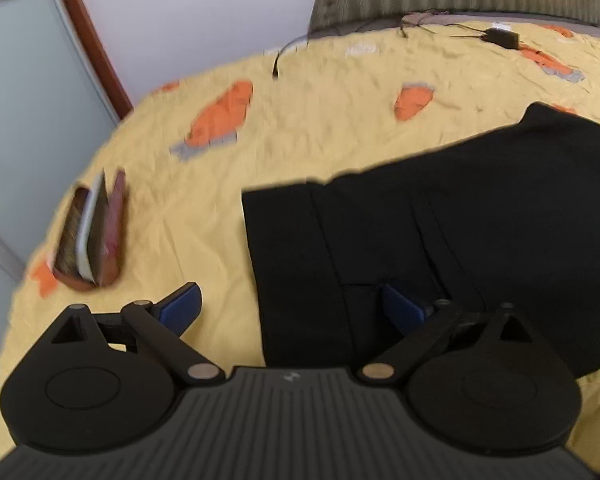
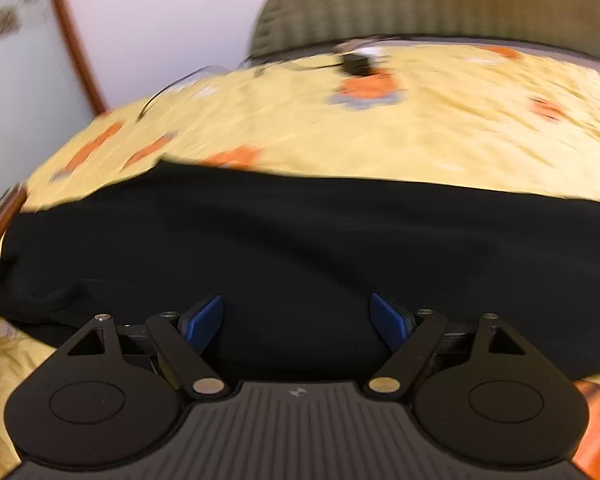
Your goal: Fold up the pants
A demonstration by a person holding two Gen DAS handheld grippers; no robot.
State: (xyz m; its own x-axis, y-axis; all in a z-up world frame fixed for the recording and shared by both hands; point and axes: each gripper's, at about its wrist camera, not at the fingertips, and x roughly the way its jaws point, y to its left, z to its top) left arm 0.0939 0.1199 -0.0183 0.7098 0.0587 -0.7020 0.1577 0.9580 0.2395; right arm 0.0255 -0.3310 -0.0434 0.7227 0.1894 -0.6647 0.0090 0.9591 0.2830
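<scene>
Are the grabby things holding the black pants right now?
No. Both the left gripper and the right gripper are open over the pants, and nothing sits between their fingers.

Right wrist view is motion-blurred; the black pants (image 2: 300, 248) run past both side edges.

Both hand-held grippers (image 1: 292, 306) (image 2: 298, 316) gape (fingers empty).

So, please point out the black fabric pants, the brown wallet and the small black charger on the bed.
Black fabric pants (image 1: 480, 208), left wrist view: middle of the cloth.
Brown wallet (image 1: 90, 232), left wrist view: its open top.
Small black charger (image 1: 501, 37), left wrist view: its body.
</scene>
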